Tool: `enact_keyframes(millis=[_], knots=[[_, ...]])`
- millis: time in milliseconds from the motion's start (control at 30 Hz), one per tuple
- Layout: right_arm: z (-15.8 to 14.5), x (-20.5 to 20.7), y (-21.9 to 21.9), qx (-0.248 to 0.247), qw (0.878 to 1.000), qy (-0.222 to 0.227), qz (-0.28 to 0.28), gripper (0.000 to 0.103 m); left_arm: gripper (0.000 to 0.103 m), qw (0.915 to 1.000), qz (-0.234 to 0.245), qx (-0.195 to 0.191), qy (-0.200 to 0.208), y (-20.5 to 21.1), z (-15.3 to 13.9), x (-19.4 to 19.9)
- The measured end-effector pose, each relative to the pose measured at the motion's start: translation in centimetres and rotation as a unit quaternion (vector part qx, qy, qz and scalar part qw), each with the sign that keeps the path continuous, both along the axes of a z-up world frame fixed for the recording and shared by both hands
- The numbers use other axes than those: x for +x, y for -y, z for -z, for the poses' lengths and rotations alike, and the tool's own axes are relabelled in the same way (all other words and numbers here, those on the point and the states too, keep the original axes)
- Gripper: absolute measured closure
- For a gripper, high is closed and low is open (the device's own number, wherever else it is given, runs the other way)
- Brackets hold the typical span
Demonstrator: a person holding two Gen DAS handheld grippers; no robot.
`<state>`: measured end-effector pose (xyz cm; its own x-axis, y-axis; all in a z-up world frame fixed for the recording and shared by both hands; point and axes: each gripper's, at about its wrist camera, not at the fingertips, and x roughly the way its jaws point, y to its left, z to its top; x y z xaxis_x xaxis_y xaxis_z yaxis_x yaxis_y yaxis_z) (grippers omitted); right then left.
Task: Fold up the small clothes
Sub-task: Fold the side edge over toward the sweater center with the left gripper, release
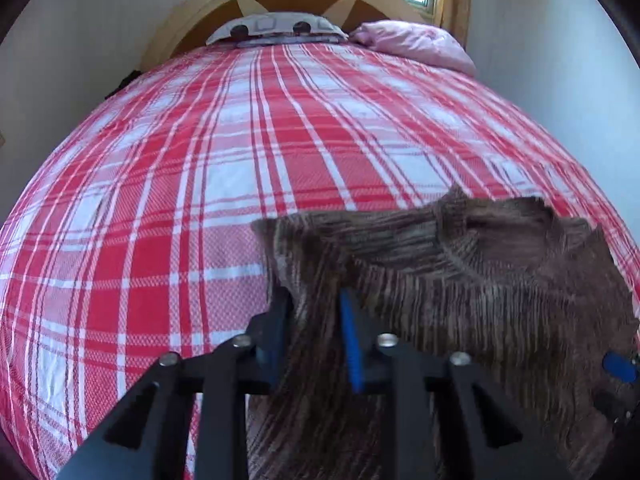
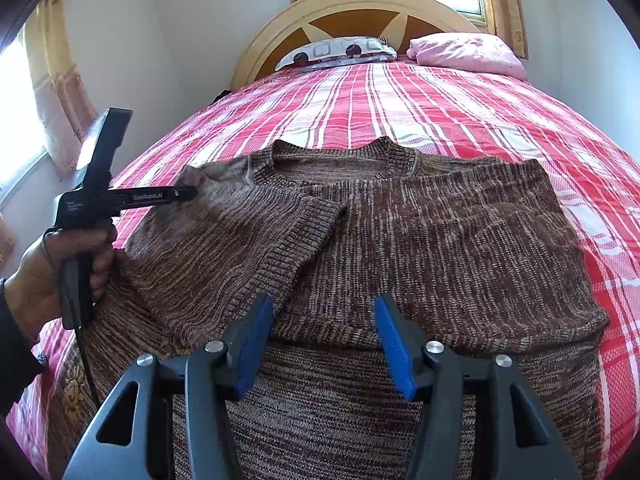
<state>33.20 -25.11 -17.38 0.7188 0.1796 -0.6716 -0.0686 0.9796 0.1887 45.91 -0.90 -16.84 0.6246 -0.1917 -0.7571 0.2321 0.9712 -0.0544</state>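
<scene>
A brown knitted sweater [image 2: 420, 240] lies on the red plaid bed [image 2: 440, 108], neck toward the headboard. Its left sleeve [image 2: 240, 240] is lifted and draped across the body. My left gripper [image 1: 314, 308] is shut on that sleeve's fabric [image 1: 316, 280], which hangs between its pads; the same gripper shows at the left of the right wrist view [image 2: 188, 192], held in a hand. My right gripper [image 2: 324, 320] is open and empty, hovering just above the sweater's lower middle. The right sleeve seems folded in along the right edge.
A patterned pillow [image 2: 336, 50] and a pink pillow [image 2: 468, 54] lie by the wooden headboard [image 2: 360, 4]. White walls flank the bed. A curtained window [image 2: 52, 92] is on the left. Bare plaid bedding [image 1: 160, 200] stretches left of the sweater.
</scene>
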Motion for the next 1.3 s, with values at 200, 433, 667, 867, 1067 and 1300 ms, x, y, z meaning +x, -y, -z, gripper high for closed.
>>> enact_keyframes(millis=[200, 433, 667, 867, 1067, 1300], knots=[[-1.2, -1.2, 1.7, 0.035, 0.999, 0.008, 0.008, 0.048, 0.092, 0.9944, -0.084, -0.065, -0.002, -4.0, 0.5, 0.2], [-1.8, -4.5, 5.6, -0.011, 0.999, 0.006, 0.034, 0.048, 0.053, 0.9973, -0.069, -0.026, 0.001, -2.0, 0.3, -0.2], [-0.6, -5.3, 7.4, 0.015, 0.997, 0.007, 0.073, 0.048, 0.024, 0.9958, -0.059, 0.041, 0.057, -1.3, -1.8, -6.0], [0.0, -4.6, 6.5, 0.002, 0.998, -0.012, 0.057, 0.048, 0.018, 0.9941, -0.034, 0.101, 0.017, -1.9, 0.5, -9.3], [-2.4, -4.1, 3.7, 0.018, 1.0, -0.01, 0.015, 0.048, 0.018, 0.9945, -0.088, 0.044, 0.038, -5.2, -1.0, -12.0], [-2.2, 0.2, -7.3, -0.022, 0.985, -0.015, -0.169, 0.048, 0.017, 0.9937, -0.104, 0.036, -0.019, -5.5, 1.0, -10.8]])
